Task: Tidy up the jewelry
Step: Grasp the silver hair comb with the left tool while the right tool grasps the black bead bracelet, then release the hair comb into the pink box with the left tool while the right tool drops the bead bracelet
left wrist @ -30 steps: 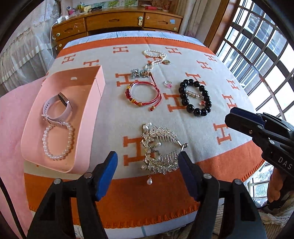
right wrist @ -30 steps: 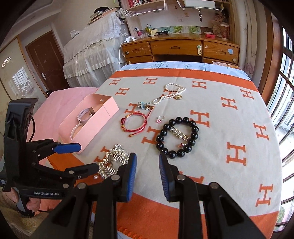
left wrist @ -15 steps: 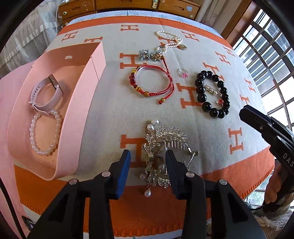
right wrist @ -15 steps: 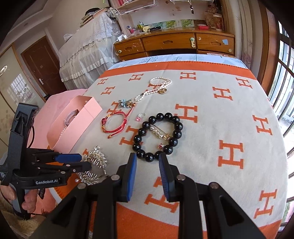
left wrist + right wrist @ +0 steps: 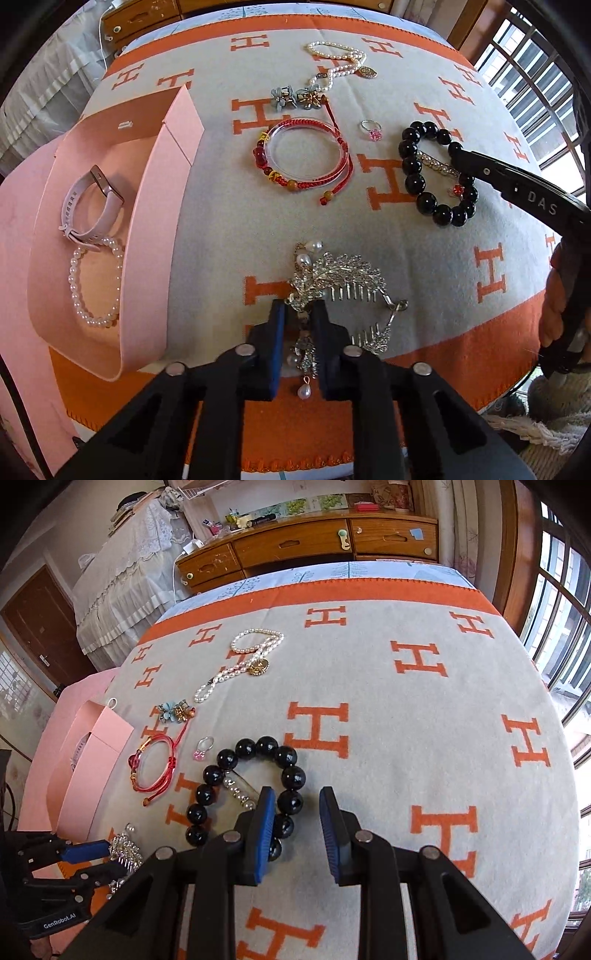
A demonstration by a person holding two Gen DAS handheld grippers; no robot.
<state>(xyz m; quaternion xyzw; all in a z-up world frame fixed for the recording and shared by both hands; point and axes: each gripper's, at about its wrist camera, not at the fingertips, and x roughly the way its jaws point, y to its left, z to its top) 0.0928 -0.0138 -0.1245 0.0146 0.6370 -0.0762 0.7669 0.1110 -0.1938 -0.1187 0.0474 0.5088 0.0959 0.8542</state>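
Woven grey blanket [image 5: 236, 229] with orange H motifs, spread over a table; jewelry laid out on it.

A pink card box [image 5: 147, 236] is seen at left, holding a pale watch [image 5: 88, 206] and a pearl bracelet [image 5: 94, 284]. A glossy black bead bracelet [image 5: 243, 790] is straddled by the right gripper [image 5: 297, 805], blue pads apart, one pad inside the loop. A spiky silver hair comb [image 5: 343, 284] is pinched at its near edge by the left gripper [image 5: 299, 317], held low.
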